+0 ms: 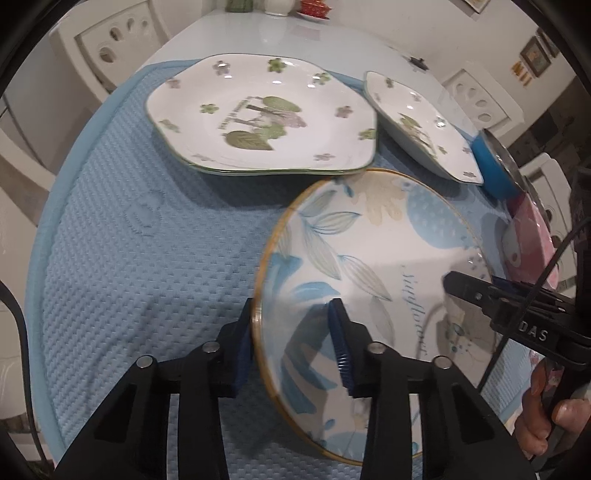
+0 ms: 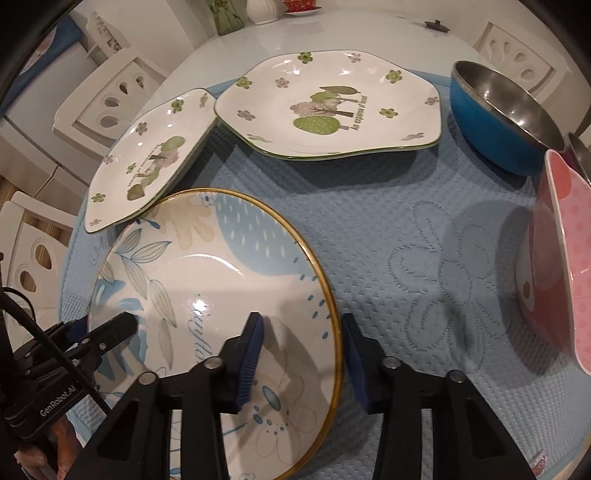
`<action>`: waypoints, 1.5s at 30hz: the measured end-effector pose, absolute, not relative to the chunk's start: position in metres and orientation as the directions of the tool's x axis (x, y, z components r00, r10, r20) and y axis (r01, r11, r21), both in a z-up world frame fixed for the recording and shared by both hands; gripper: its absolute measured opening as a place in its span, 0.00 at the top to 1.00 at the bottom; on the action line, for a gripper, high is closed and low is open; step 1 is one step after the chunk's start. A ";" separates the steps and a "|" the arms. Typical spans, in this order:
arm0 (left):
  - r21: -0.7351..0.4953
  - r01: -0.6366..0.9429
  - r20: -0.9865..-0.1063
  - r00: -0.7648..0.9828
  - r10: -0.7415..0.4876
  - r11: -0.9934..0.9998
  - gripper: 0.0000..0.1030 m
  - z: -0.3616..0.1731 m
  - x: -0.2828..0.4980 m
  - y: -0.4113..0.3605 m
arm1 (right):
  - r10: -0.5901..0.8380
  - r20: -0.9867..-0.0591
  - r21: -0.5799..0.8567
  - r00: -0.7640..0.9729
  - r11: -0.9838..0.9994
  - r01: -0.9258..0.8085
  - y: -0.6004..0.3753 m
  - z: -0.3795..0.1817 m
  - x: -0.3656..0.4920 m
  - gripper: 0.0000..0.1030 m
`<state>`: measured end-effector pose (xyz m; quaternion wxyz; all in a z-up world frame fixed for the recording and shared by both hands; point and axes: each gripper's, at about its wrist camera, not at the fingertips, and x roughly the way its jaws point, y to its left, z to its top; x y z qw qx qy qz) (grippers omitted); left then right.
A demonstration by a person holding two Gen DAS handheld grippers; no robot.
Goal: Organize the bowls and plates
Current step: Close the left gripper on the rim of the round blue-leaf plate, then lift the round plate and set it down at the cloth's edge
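We've got both tongs on the round gold-rimmed plate (image 2: 207, 295), sitting on the blue mat (image 2: 406, 258) on the counter (image 1: 258, 33) — left tongs (image 1: 295, 347) and right tongs (image 2: 301, 354) each straddle opposite rims, closed down on them, probably so it lifts level.

Left gripper (image 1: 293, 341) straddles the near-left rim of the round gold-rimmed plate (image 1: 373, 266) — one blue pad outside the edge, the other on the painted blue leaves inside, and the rim sits pinched between them. Across the plate, the right gripper (image 1: 452, 282) comes in from the right edge, its black finger lying over the plate's far side, fingers of a hand (image 1: 550, 424) wrapped round its handle below. Beyond — a large flowered plate (image 1: 258, 114) flat on the blue quilted mat (image 1: 129, 258), a smaller flowered plate (image 1: 417, 122) tilted beside it, then a blue bowl (image 1: 495, 166) and a pink bowl (image 1: 532, 225) at the right.
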<state>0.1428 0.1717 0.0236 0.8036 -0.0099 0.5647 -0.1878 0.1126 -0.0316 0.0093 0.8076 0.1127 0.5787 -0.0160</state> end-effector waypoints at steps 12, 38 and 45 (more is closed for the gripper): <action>-0.164 0.244 -0.901 0.357 -0.246 0.956 0.66 0.026 0.131 0.173 | 0.059 -0.927 0.116 0.371 0.984 0.132 -0.019 0.010 0.113 0.63; -0.069 0.117 -0.900 0.420 -0.112 0.991 0.65 0.066 0.065 0.251 | 0.148 -0.938 0.143 0.314 0.989 -0.039 0.062 0.028 0.053 0.63; -0.047 0.056 -0.911 0.407 -0.065 0.997 0.66 0.056 0.047 0.276 | 0.172 -0.953 0.154 0.249 0.984 -0.091 0.092 0.013 0.040 0.62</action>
